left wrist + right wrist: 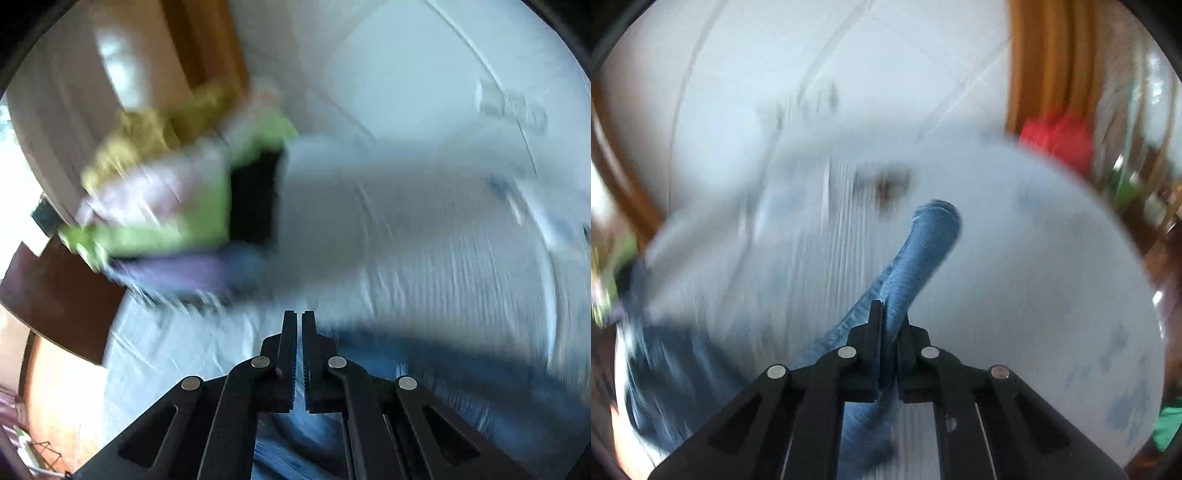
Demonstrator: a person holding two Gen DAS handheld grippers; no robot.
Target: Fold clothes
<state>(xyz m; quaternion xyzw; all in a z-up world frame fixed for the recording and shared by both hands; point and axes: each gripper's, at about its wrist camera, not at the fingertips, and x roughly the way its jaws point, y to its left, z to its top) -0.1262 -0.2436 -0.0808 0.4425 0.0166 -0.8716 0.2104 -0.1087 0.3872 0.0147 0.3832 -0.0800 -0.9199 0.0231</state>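
Right now we are pinching the blue garment (923, 251) in our right gripper (889, 317), its jaws pressed tight on a fold of the cloth, which is sticking out past the fingertips and trailing down to the left over the white-covered table (1034, 295). Our left gripper (299, 317) is hovering with its jaws nearly pressed together, only a thin slit between them; we cannot tell whether any cloth is caught there, though blue fabric is lying just beneath it. Blurred, a pile of green, lilac and yellow clothes (162, 206) is sitting at the table's far left edge.
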